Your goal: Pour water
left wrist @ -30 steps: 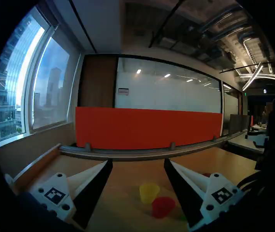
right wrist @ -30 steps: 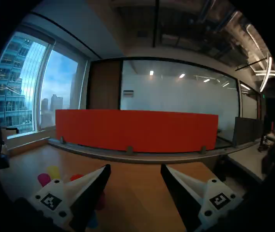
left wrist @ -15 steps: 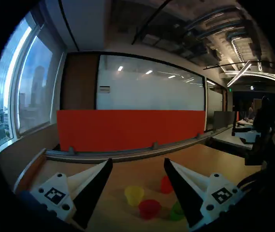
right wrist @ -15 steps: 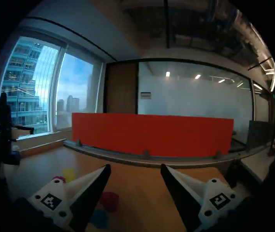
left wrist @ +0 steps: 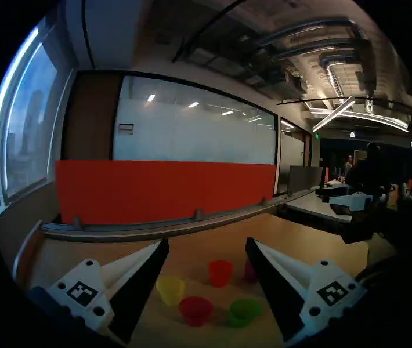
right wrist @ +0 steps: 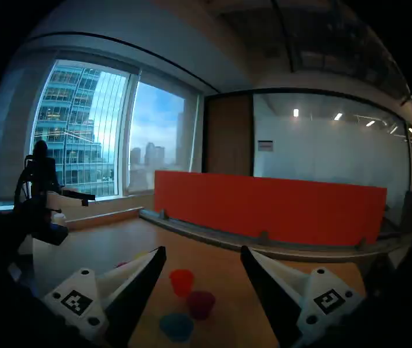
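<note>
Wooden desk (left wrist: 299,232), orange divider (left wrist: 165,188) behind, holds coloured cups (left wrist: 196,309); left tool (left wrist: 206,242) and right tool (right wrist: 202,249) gape wide, empty.

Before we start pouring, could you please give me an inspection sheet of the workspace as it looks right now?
Surface: wooden table, dimly lit.
Job's things: small cups clustered together: yellow cup, red cup, orange cup, green cup, blue cup; contents cannot be told.
Clutter: nothing seen.
Grippers: left gripper open, holding nothing; right gripper open, holding nothing; both short of the cups.
Cables: nothing seen.
Surroundings: orange divider panel along the table's far edge; window; glass wall.
</note>
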A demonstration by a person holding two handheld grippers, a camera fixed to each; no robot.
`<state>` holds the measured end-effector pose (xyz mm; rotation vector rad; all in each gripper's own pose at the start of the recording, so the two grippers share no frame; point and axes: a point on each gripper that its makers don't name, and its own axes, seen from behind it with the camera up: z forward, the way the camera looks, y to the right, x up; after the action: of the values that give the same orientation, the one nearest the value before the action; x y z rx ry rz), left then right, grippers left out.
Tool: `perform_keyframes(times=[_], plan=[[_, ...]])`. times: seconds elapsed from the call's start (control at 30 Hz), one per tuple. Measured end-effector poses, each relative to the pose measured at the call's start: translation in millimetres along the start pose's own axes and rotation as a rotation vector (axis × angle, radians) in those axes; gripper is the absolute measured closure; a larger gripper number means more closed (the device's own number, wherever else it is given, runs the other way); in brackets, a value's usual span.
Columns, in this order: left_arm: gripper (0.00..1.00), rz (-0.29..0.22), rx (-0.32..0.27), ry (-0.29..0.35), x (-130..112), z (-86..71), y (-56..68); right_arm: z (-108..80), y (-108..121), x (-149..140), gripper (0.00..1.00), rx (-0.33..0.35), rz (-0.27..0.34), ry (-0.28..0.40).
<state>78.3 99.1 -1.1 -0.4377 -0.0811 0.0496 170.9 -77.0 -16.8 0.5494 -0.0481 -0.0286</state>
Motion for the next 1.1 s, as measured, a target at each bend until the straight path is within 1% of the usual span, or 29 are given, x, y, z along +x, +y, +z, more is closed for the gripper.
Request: perform_keyframes(times=[0.17,0.3,0.57,0.87,1.1], plan=[[0.02,0.004,-0.033,-0.036,-12,1.0,3.3,-0.1,-12,-6,0.0,0.062,-0.012,-0.032],[0.02,0.01,-0.062,-0.064,-23,0.2,6.7,0.1,-19,-17,0.0,0.098,-0.025,-0.072],[0.02,0.016,-0.118,-0.093,-36,1.4,12.5,-1.0,-29,-32,0.0,0.143,-0.063,-0.127],[0.01,0.06,-0.156,-0.143,-57,2.4,16.6,-0.8,-37,-51,0.0,0.194,-0.067,-0.191],[0.02,0.067,-0.191,-0.164,-73,3.1,25.6,-0.8,-38,-74,0.0,0.22,-0.068,-0.249]])
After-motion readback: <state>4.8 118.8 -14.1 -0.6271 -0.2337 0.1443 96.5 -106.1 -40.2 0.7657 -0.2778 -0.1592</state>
